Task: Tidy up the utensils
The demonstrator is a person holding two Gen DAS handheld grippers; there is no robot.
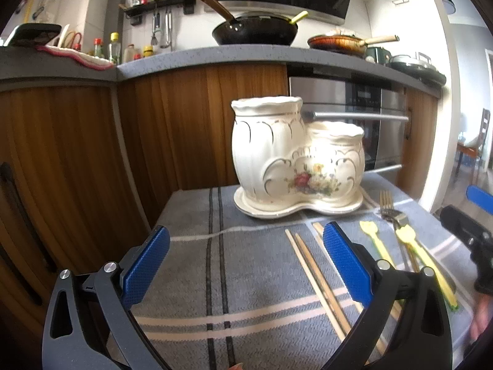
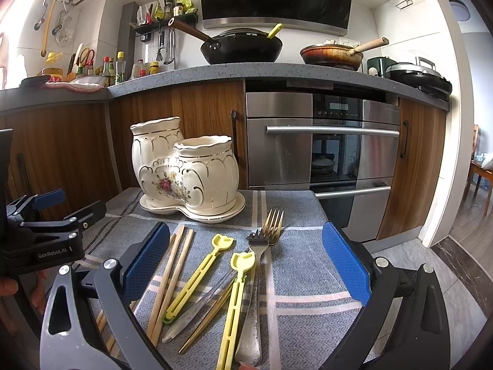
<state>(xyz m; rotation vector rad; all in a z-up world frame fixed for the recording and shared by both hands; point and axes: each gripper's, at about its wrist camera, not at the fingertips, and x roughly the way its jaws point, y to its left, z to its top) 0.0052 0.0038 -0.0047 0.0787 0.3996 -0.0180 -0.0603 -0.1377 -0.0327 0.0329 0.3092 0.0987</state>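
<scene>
My right hand-held gripper [image 2: 243, 265] is spread wide, holding nothing, above the utensils. My left hand-held gripper [image 1: 246, 260] is wide too, empty, over the grey striped cloth [image 1: 197, 262] on the tabletop. Between the right fingers lie two yellow tongs [image 2: 237, 305], a silver fork [image 2: 255, 277], a gold fork [image 2: 272, 226] and wooden chopsticks [image 2: 171, 280]. All have long axes running near-to-far; fork tines and tong tips point away toward the cream ceramic holder [image 2: 185, 169]. The holder stands upright on its saucer at the cloth's far edge, both cups open-topped. The oven [image 2: 320, 154] is behind.
</scene>
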